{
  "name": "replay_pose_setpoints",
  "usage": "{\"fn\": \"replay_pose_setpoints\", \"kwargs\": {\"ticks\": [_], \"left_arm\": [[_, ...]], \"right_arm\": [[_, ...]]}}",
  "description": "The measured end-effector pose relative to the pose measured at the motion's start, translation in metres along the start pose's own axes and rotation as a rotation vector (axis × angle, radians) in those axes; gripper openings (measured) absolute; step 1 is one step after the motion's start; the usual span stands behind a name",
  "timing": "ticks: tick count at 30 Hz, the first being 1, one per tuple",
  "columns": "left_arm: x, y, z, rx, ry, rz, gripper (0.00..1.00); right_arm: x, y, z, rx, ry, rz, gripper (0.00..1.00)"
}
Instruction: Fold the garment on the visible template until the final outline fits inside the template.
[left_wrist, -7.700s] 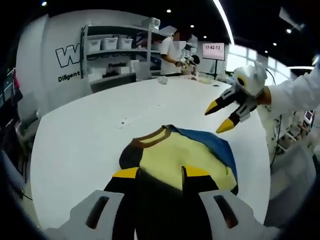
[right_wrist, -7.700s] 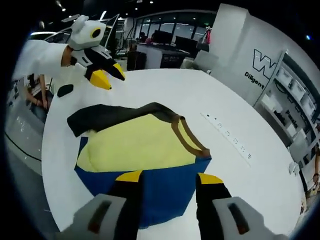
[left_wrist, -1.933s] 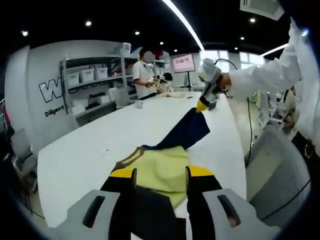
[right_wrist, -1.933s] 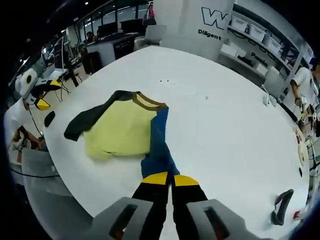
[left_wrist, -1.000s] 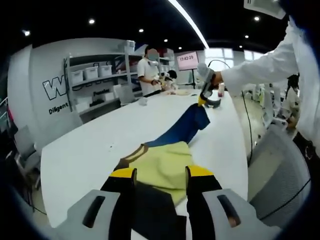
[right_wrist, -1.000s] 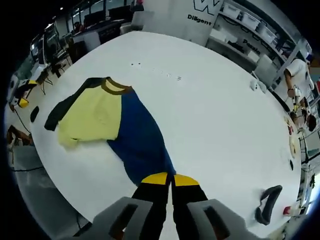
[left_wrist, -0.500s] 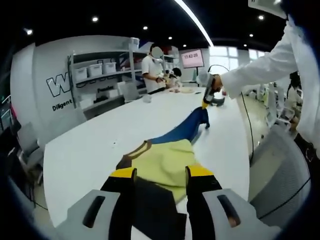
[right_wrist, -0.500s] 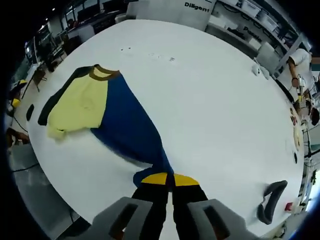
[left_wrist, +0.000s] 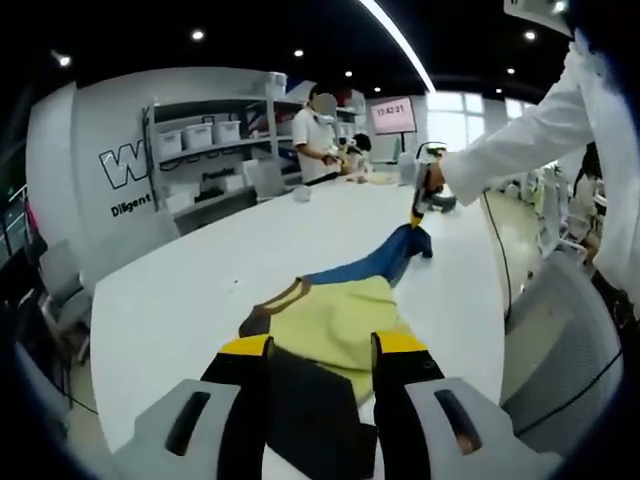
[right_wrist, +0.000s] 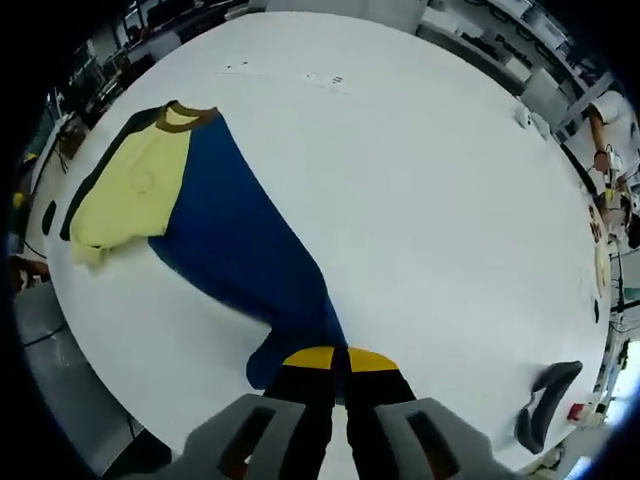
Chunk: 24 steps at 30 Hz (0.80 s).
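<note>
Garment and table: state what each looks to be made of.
Garment: soft knit cloth, likely cotton jersey, matte; it drapes and stretches out toward the right claw, with a ribbed-looking brown collar. Table: hard, smooth white top, perhaps laminate, with a faint sheen; the exact material is unclear.

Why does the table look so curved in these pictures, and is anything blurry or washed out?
Fisheye lenses bend it: in the right gripper view the white table bulges into a dome. In the left gripper view ceiling light strips and far windows glare, while shelves look soft. The garment stays sharp, with slight shadow under its edge.
</note>
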<state>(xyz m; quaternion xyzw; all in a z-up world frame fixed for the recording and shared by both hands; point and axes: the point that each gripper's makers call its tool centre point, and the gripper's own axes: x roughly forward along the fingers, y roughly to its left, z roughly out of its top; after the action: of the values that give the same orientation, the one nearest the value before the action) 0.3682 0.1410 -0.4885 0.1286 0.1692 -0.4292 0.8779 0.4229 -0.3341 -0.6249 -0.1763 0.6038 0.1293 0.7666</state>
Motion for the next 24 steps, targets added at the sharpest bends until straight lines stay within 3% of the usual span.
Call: {"fn": "replay_pose_setpoints", "kwargs": {"ticks": [11, 17, 24], "left_arm": [[0.001, -0.001, -0.004, -0.005, 0.015, 0.01, 0.36], [0.001, 0.0, -0.003, -0.006, 0.014, 0.016, 0.36], [0.002, 0.001, 0.001, -0.001, 0.006, 0.01, 0.36]], "right_arm": [[0.02, -0.002, -0.011, -0.038, 0.051, 0.002, 0.0], [0.024, -0.004, -0.008, -0.074, 0.043, -0.003, 0.0], [0.017, -0.004, -0.005, -0.087, 0.003, -0.005, 0.08]]}}
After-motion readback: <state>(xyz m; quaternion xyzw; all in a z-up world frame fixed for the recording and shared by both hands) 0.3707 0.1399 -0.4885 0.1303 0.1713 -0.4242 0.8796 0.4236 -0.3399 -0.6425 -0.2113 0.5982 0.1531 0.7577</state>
